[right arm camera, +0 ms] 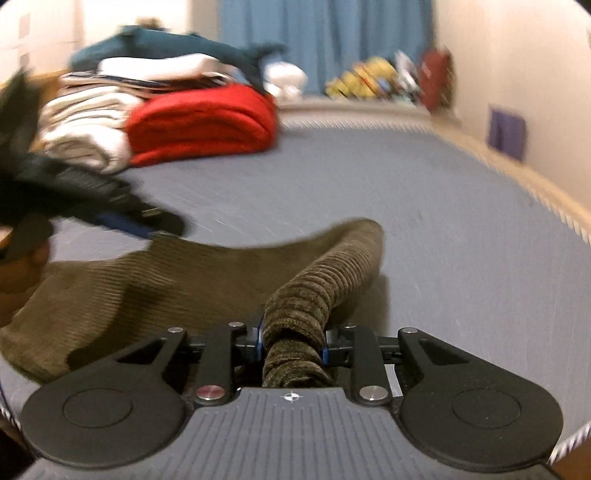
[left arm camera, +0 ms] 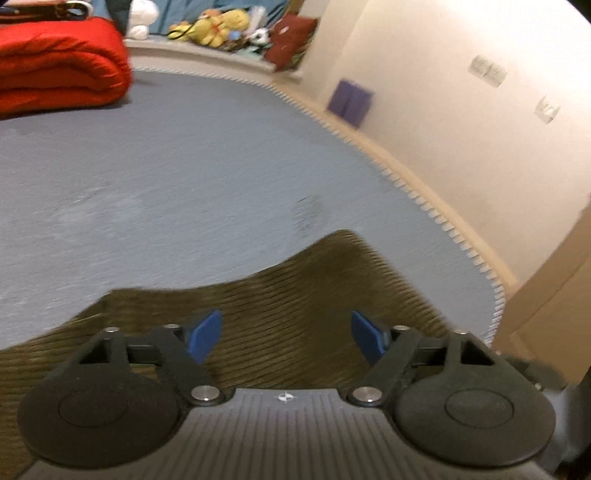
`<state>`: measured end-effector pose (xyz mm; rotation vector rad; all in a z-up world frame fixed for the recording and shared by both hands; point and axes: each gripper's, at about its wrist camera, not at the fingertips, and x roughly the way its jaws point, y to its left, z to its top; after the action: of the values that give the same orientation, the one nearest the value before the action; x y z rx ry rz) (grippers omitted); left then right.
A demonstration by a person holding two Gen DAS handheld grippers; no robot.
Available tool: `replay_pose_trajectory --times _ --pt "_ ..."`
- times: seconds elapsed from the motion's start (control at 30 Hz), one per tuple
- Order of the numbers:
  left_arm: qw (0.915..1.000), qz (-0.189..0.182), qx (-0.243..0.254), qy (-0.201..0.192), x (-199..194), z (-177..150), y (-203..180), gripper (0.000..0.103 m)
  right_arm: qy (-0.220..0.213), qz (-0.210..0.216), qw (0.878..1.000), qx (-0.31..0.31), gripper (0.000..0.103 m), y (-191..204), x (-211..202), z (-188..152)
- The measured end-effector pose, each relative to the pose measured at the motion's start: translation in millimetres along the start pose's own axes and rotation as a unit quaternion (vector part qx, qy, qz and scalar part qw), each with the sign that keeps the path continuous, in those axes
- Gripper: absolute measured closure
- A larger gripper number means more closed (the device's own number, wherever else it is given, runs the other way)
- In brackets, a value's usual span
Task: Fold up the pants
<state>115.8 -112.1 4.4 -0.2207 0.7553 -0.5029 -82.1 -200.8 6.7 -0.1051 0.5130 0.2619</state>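
Observation:
Olive-brown corduroy pants (right arm camera: pixel 155 288) lie on a grey-blue bed sheet (right arm camera: pixel 443 229). My right gripper (right arm camera: pixel 293 341) is shut on a bunched roll of the pants and holds it lifted off the sheet. My left gripper (left arm camera: pixel 287 332) is open, its blue pads (left arm camera: pixel 205 334) spread wide just above the pants (left arm camera: pixel 295 295), holding nothing. In the right wrist view the left gripper (right arm camera: pixel 122 218) is a dark blur at the pants' far left edge.
A folded red blanket (right arm camera: pixel 207 125) and a stack of folded clothes (right arm camera: pixel 85 129) sit at the far left of the bed. Soft toys (left arm camera: pixel 218 26) line the ledge behind. A cream wall (left arm camera: pixel 443 110) and the bed's edge (left arm camera: pixel 424 199) run along the right.

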Motion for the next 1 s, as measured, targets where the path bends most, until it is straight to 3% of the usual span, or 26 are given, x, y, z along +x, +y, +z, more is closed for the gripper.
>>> replay_pose_trajectory --times 0.07,0.17,0.43,0.5,0.6,0.67,0.73,0.87,1.0 --pt "0.9991 -0.039 -0.005 -0.012 -4 5 -7 0.004 -0.018 0.012 0.999 -0.041 0.076 19 -5 0" --pt "0.9951 -0.097 -0.005 -0.018 -8 11 -18 0.0 -0.041 0.021 0.994 -0.102 0.076 44 -11 -2" --pt "0.9963 -0.07 0.042 0.026 16 5 -42 0.003 -0.074 0.026 0.969 -0.233 0.077 90 -18 -21" --pt "0.9967 -0.045 0.059 0.031 19 4 -44 0.009 -0.081 0.027 0.962 -0.259 0.077 99 -19 -26" --pt "0.9956 0.012 0.085 0.039 25 1 -44 0.04 -0.087 0.025 0.955 -0.282 0.077 107 -20 -30" --pt "0.9947 0.04 0.086 0.04 28 0 -39 0.072 -0.085 0.024 0.955 -0.284 0.077 110 -20 -30" --pt "0.9917 0.071 0.1 0.038 30 -4 -36 0.078 -0.08 0.022 0.953 -0.291 0.076 110 -17 -30" --pt "0.9891 0.095 0.103 0.045 33 -10 -23 0.081 -0.072 0.024 0.95 -0.304 0.068 120 -13 -30" --pt "0.9919 0.093 0.075 0.042 18 -6 0 0.082 -0.07 0.067 0.957 -0.273 0.047 122 -30 -14"
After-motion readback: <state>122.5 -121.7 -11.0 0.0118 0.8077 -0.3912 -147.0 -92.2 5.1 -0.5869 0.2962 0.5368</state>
